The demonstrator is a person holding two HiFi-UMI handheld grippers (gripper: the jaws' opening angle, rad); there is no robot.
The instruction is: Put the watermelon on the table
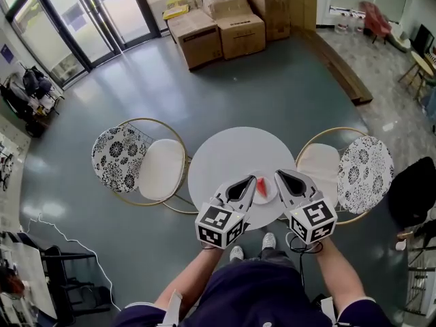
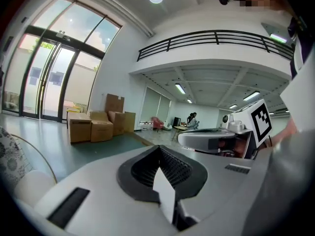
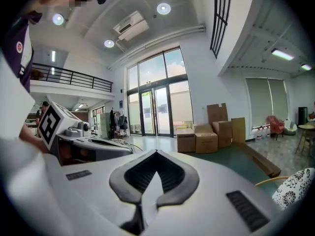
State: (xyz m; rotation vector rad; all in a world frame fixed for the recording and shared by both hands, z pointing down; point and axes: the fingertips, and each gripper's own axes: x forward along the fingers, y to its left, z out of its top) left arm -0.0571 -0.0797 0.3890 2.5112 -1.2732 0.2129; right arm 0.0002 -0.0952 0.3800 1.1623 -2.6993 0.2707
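Note:
A red watermelon slice (image 1: 262,187) lies near the front edge of the round white table (image 1: 225,159), on what looks like a small pale plate. In the head view it shows in the gap between my two grippers, which are held up above the table. My left gripper (image 1: 252,180) is to the slice's left and my right gripper (image 1: 278,175) to its right. Both are shut with nothing between the jaws, as the left gripper view (image 2: 159,150) and the right gripper view (image 3: 156,154) show. Neither gripper view shows the slice or the table.
Two gold-framed chairs with floral backs flank the table, one at the left (image 1: 139,161) and one at the right (image 1: 347,172). Cardboard boxes (image 1: 228,24) are stacked at the far wall by the glass doors (image 1: 75,19). A long wooden board (image 1: 340,67) lies on the floor at the right.

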